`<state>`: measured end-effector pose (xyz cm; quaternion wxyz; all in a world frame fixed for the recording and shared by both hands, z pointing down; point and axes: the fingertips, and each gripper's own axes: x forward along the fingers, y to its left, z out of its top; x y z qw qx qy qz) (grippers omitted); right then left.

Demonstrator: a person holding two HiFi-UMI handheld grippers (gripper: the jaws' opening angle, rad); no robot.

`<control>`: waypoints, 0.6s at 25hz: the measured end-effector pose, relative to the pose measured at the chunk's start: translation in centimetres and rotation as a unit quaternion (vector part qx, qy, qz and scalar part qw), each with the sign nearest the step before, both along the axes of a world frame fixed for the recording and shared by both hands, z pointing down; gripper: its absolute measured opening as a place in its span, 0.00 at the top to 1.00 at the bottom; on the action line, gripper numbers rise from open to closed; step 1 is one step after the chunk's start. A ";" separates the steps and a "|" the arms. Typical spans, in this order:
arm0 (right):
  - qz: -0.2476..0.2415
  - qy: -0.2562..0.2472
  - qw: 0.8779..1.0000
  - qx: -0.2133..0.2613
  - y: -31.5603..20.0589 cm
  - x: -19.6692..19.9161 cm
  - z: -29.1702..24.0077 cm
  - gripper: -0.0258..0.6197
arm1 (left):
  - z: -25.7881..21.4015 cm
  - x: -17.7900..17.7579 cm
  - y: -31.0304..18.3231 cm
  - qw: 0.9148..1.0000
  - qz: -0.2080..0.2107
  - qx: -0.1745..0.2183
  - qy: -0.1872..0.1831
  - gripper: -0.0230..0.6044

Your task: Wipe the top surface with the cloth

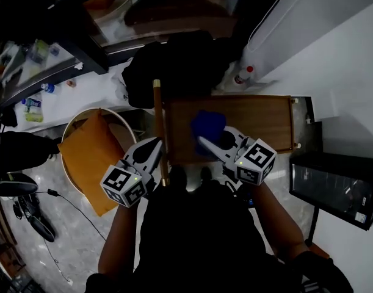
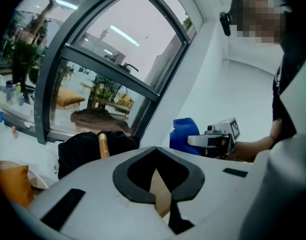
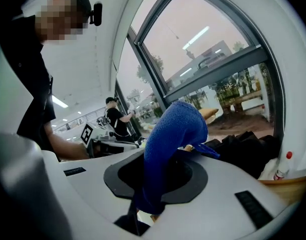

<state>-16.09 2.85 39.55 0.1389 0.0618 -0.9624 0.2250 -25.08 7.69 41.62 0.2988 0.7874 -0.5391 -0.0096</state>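
The small wooden tabletop (image 1: 259, 122) sits in front of the person, with the blue cloth (image 1: 207, 125) bunched over its left part. The right tool (image 1: 202, 141) is clamped on that cloth. The right gripper view makes this plain: the fabric rises out of the pinched jaws in a thick fold and flops over to the right. From the head view you only see the cloth heaped at the tip, above the wood.

The left tool (image 1: 155, 145) hangs off the near left corner of the tabletop, beside a brown pole (image 1: 157, 118) that runs along the table's left edge. Its jaws are together with nothing between them. The left gripper view shows only a sliver of wood past the tips.

That same view looks across to the right tool and its blue bundle. It also takes in an arched window (image 2: 100, 59) with potted plants (image 2: 100, 91) behind the glass, which the head view does not show.

The head view alone shows the orange cushion (image 1: 88, 154) in a round chair (image 1: 73, 124) to the left. A black bag (image 1: 174, 66) is heaped at the far side of the table. A red-capped bottle (image 1: 246, 73) stands at the far right, and it also shows at the right edge of the right gripper view.

Only the right gripper view catches a second person (image 3: 115, 116), in dark clothes, far off in the room.
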 end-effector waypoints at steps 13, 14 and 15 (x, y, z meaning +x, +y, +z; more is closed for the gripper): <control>0.007 0.077 0.993 -0.092 -4.4 -5.6 12.1 0.84 | 6.2 -2.2 -3.1 0.995 -0.006 -0.098 -0.007 0.95; -0.001 0.081 0.992 -0.094 -4.7 -6.2 13.1 0.84 | 6.6 -2.4 -3.3 0.994 -0.012 -0.105 -0.011 0.95; -0.007 0.088 0.991 -0.096 -5.1 -6.9 14.2 0.84 | 6.8 -2.5 -3.6 0.994 -0.018 -0.109 -0.008 0.95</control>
